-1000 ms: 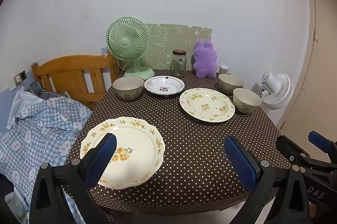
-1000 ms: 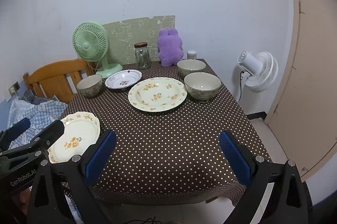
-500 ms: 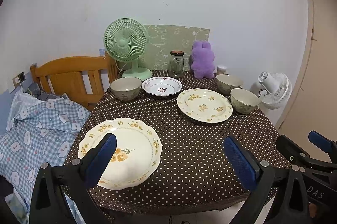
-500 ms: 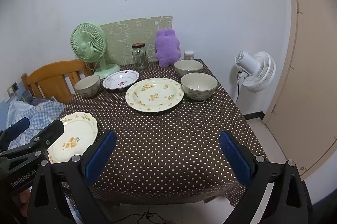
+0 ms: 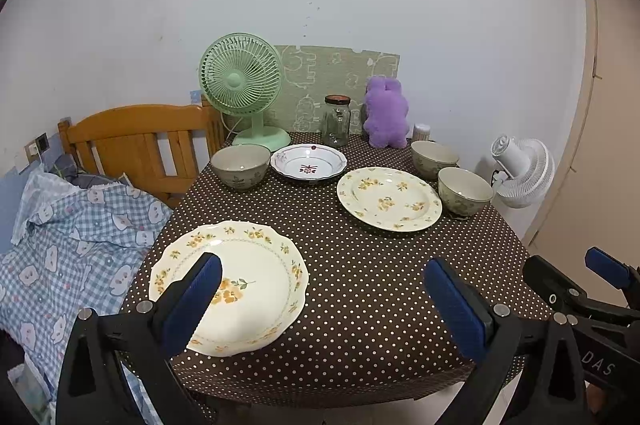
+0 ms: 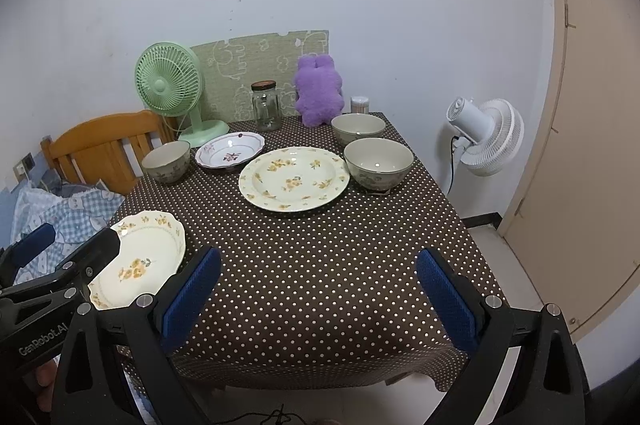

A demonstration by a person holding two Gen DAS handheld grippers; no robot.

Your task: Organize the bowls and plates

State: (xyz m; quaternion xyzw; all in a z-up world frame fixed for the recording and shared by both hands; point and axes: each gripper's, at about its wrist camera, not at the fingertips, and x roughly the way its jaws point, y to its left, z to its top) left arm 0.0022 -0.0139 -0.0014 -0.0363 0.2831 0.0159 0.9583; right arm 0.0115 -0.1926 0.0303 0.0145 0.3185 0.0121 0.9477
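A: How should the step in hand be done well?

B: Nothing is held yet. The left gripper (image 5: 320,299) is spread wide and empty above the near edge of the table (image 5: 360,305), and the right gripper (image 6: 318,295) is likewise wide open with nothing between its fingers. A first pick-up is judged to be the step. The scalloped plate (image 5: 248,277) near the near left corner is the closest piece, so it is best taken by its rim, which overhangs nothing and lies flat; a low, shallow approach would be needed.

A: Where are the other pieces placed?

B: Past the middle, toward the right edge, the round flowered plate (image 6: 294,177) is set, with a bowl (image 6: 378,163) just beside it on the right and a second bowl (image 6: 358,129) behind that, near the far right corner. Along the far left side a third bowl (image 6: 166,159) and a red-patterned dish (image 6: 230,149) are found side by side.

A: What could get in the way?

B: The far edge is crowded: a green fan (image 5: 242,85), a glass jar (image 5: 337,121), a purple plush toy (image 5: 386,113) and a small container (image 6: 360,104) are lined up there. Reaches toward the far bowls would have to be kept clear of these. A wooden bed frame (image 5: 136,141) and checked bedding (image 5: 72,225) lie beside the left edge, and a white fan (image 6: 486,135) stands off the right edge.
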